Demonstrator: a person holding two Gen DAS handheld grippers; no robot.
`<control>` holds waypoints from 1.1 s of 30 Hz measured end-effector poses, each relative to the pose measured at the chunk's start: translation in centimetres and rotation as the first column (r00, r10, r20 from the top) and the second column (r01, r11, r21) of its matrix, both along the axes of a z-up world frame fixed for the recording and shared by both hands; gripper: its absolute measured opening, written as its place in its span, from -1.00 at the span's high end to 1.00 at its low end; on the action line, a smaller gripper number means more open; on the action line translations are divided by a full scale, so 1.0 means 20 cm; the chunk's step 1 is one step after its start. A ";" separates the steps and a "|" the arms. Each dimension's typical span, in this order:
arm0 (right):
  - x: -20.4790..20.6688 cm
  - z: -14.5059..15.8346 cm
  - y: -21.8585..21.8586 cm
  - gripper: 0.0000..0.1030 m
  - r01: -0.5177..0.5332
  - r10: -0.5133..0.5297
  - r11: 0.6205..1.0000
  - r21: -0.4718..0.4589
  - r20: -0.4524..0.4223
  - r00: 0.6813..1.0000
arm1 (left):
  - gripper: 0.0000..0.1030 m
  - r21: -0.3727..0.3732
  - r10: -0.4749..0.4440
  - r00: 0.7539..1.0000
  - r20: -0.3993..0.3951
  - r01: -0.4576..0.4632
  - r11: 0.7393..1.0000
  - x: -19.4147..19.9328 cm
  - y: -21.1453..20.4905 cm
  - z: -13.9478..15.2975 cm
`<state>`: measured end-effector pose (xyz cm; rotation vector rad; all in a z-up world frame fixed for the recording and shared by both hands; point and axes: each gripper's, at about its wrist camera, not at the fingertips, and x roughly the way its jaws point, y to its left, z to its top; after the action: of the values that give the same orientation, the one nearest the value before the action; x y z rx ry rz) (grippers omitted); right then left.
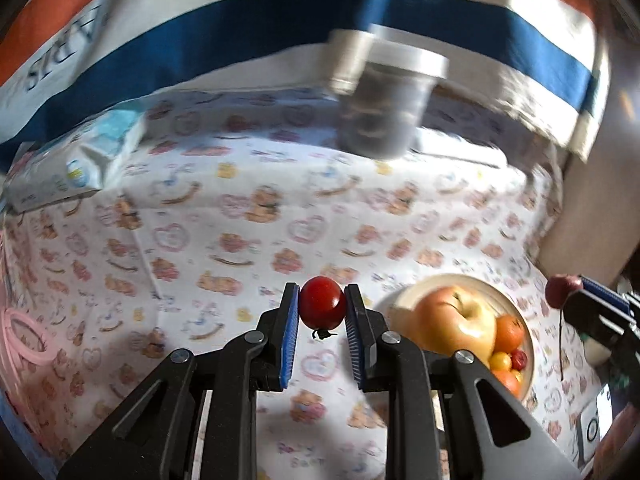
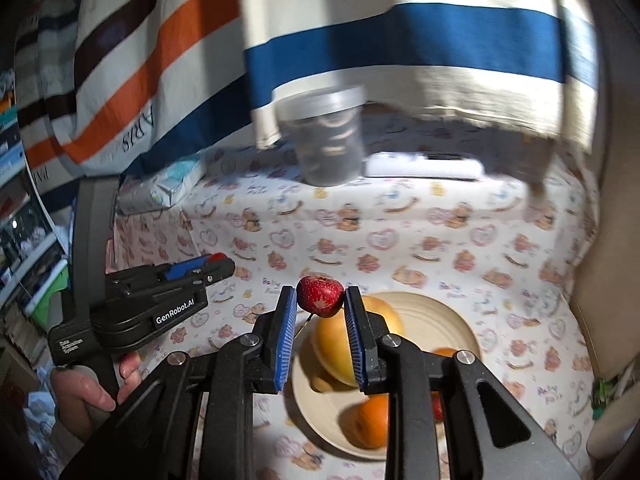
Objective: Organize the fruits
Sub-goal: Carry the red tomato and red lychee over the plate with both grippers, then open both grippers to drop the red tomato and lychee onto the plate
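1. Your left gripper (image 1: 322,307) is clenched on a small red tomato (image 1: 322,302). It sits between the blue pads near the fingertips, stem end down, and it is lifted off the counter (image 1: 248,216). I think such a tip hold is chosen so the soft skin is not crushed.
2. Your right gripper (image 2: 320,297) is grasping a dark red strawberry (image 2: 320,296) in the same way, raised above the near part of the plate.
3. The cream plate (image 2: 432,316) lies on the near right of the counter and already holds a big apple (image 1: 456,320), oranges (image 2: 370,420) and some small red and yellow fruits (image 1: 508,360). It looks like the collecting place, so both fruits probably go there.
4. The apple takes much of the plate; free room is on its far right side, so a small round fruit may roll.
5. Far on the counter stand a lidded plastic jar (image 2: 328,136) and, to the left, a soft packet (image 1: 76,168), well apart from the fruit. A striped cloth (image 2: 400,48) hangs behind them.
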<state>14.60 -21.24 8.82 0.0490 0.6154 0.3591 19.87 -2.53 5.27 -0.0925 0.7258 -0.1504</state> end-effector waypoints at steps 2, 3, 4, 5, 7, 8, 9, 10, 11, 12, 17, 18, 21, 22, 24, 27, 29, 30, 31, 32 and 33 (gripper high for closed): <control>-0.02 -0.02 -0.07 0.51 0.016 -0.016 1.000 0.017 -0.006 1.000 | 0.59 0.002 -0.032 0.999 -0.010 0.032 0.999 -0.01 -0.05 -0.01; -0.03 -0.04 -0.10 0.51 0.026 -0.026 0.999 0.026 -0.012 1.000 | 0.59 0.007 -0.048 0.999 -0.015 0.048 0.999 -0.01 -0.08 -0.01; -0.03 -0.07 -0.13 0.51 0.033 -0.032 0.999 0.032 -0.021 0.999 | 0.58 0.017 -0.063 0.998 -0.020 0.063 0.998 -0.02 -0.11 -0.01; -0.03 -0.09 -0.14 0.51 0.032 -0.031 0.999 0.033 -0.034 0.999 | 0.58 0.028 -0.074 0.997 -0.024 0.075 0.997 -0.02 -0.13 -0.02; -0.02 -0.15 -0.17 0.51 0.038 -0.036 0.999 0.033 -0.061 0.998 | 0.58 0.051 -0.096 0.995 -0.030 0.098 0.994 -0.04 -0.18 -0.03; -0.01 -0.18 -0.18 0.51 0.039 -0.036 0.999 0.033 -0.071 0.997 | 0.58 0.057 -0.109 0.993 -0.033 0.111 0.992 -0.05 -0.21 -0.04; -0.01 -0.20 -0.19 0.51 0.037 -0.034 0.999 0.034 -0.078 0.996 | 0.58 0.062 -0.124 0.991 -0.040 0.126 0.990 -0.06 -0.24 -0.06; -0.01 -0.23 -0.20 0.51 0.037 -0.034 0.999 0.033 -0.083 0.996 | 0.58 0.068 -0.140 0.989 -0.051 0.143 0.987 -0.06 -0.27 -0.07; 0.00 -0.25 -0.21 0.51 0.039 -0.036 0.999 0.032 -0.088 0.995 | 0.58 0.071 -0.154 0.986 -0.062 0.158 0.985 -0.06 -0.29 -0.09; 0.00 -0.26 -0.22 0.51 0.043 -0.040 0.998 0.035 -0.094 0.995 | 0.58 0.073 -0.164 0.984 -0.071 0.169 0.983 -0.07 -0.31 -0.10; 0.04 -0.33 -0.27 0.51 0.065 -0.057 0.996 0.058 -0.134 0.989 | 0.58 0.090 -0.195 0.975 -0.103 0.204 0.975 -0.07 -0.38 -0.16; 0.05 -0.34 -0.27 0.51 0.063 -0.054 0.996 0.063 -0.143 0.988 | 0.58 0.084 -0.199 0.974 -0.105 0.208 0.974 -0.08 -0.39 -0.16; 0.07 -0.36 -0.27 0.51 0.060 -0.050 0.996 0.064 -0.157 0.986 | 0.58 0.082 -0.209 0.971 -0.115 0.219 0.972 -0.08 -0.40 -0.17; 0.07 -0.37 -0.27 0.51 0.061 -0.050 0.996 0.063 -0.158 0.986 | 0.58 0.084 -0.210 0.971 -0.116 0.220 0.972 -0.08 -0.41 -0.17; 0.07 -0.37 -0.28 0.51 0.061 -0.050 0.996 0.067 -0.158 0.986 | 0.58 0.089 -0.211 0.970 -0.119 0.222 0.971 -0.08 -0.41 -0.18; 0.06 -0.37 -0.28 0.51 0.066 -0.056 0.996 0.067 -0.148 0.987 | 0.58 0.087 -0.222 0.965 -0.138 0.235 0.968 -0.08 -0.43 -0.20; 0.06 -0.37 -0.29 0.51 0.079 -0.071 0.995 0.055 -0.137 0.988 | 0.58 0.083 -0.233 0.960 -0.158 0.248 0.965 -0.08 -0.44 -0.21; 0.06 -0.37 -0.29 0.51 0.085 -0.078 0.995 0.050 -0.134 0.988 | 0.58 0.081 -0.238 0.956 -0.169 0.254 0.964 -0.08 -0.45 -0.22; 0.05 -0.37 -0.30 0.51 0.087 -0.079 0.995 0.053 -0.136 0.988 | 0.58 0.080 -0.241 0.954 -0.180 0.259 0.963 -0.07 -0.45 -0.23; 0.06 -0.38 -0.30 0.51 0.084 -0.075 0.995 0.061 -0.142 0.987 | 0.58 0.083 -0.241 0.952 -0.187 0.260 0.962 -0.07 -0.46 -0.24; 0.06 -0.38 -0.31 0.51 0.082 -0.072 0.994 0.066 -0.145 0.987 | 0.58 0.088 -0.243 0.950 -0.194 0.263 0.961 -0.07 -0.47 -0.24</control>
<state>15.73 -27.36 1.23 0.1681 0.7399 0.3046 18.39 -11.92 0.38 0.0972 0.9264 -0.3499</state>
